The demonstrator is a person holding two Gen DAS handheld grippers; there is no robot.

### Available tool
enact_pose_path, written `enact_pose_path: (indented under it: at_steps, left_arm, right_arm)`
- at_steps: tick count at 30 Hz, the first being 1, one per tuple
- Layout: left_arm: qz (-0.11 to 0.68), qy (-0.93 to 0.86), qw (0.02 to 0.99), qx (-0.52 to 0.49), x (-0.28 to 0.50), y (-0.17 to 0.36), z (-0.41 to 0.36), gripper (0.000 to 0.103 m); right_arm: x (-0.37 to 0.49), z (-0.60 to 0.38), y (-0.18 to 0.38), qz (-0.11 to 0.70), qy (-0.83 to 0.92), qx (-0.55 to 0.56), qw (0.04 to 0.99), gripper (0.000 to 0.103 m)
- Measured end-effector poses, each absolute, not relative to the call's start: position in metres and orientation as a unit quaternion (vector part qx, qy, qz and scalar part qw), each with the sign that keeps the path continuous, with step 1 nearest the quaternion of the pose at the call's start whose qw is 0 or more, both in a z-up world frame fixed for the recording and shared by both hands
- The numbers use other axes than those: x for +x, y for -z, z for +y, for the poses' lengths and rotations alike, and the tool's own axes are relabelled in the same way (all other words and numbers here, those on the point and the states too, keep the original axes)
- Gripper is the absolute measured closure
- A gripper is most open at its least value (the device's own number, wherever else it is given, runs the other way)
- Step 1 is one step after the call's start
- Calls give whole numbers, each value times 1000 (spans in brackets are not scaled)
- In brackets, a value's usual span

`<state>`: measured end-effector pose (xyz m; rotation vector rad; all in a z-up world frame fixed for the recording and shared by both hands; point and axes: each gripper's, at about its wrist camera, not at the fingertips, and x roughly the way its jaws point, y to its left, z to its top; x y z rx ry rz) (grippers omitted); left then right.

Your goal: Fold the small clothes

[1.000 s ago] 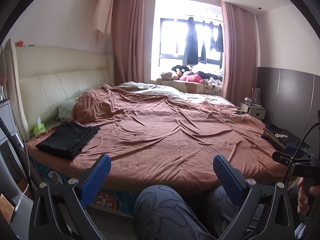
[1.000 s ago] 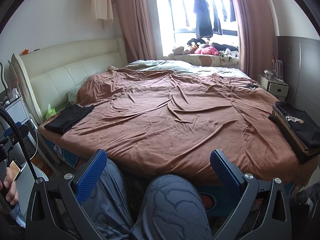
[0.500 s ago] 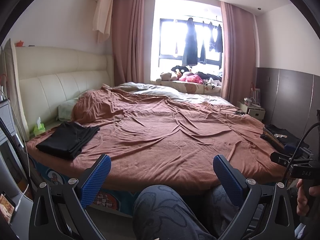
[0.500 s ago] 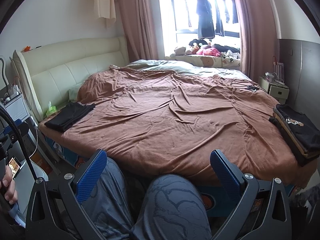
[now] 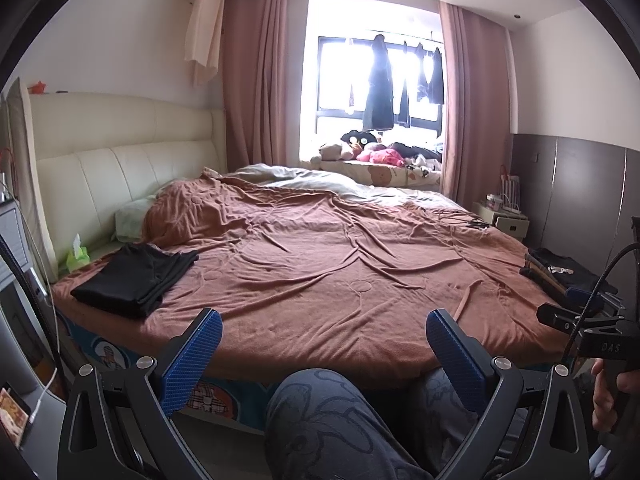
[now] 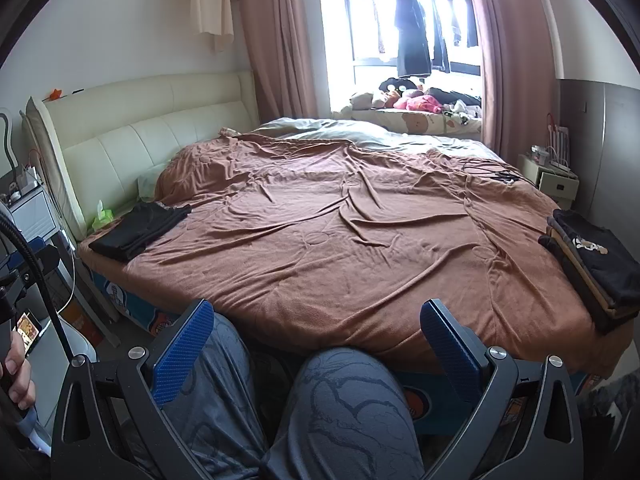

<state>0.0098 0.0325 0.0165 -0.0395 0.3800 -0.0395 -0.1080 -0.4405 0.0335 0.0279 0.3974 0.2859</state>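
A folded black garment (image 5: 134, 278) lies on the near left corner of the brown bedspread (image 5: 320, 264); it also shows in the right wrist view (image 6: 138, 230). A stack of folded dark clothes (image 6: 592, 264) sits on the bed's right edge, also seen in the left wrist view (image 5: 560, 274). My left gripper (image 5: 324, 354) is open and empty, held over the person's knees before the bed. My right gripper (image 6: 316, 346) is open and empty in the same place, slightly to the right.
The person's knees in grey patterned trousers (image 6: 344, 400) are between me and the bed. A cream headboard (image 5: 120, 176) and a green tissue pack (image 5: 77, 256) are on the left. A bedside cabinet (image 6: 548, 178) stands at the right. The window sill (image 5: 384, 160) holds soft toys.
Both grippers have stayed open and nearly still. The right wrist view has shifted slightly, with the bed a little lower in frame.
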Motion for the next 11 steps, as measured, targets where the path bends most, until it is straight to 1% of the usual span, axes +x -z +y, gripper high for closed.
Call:
enact_pose_path:
  at_steps: [11]
  left_arm:
    - [199,17,980,-17,16,-10,25,0]
  right_arm:
    - [-99,-439,-30,209,-141,17,967,0]
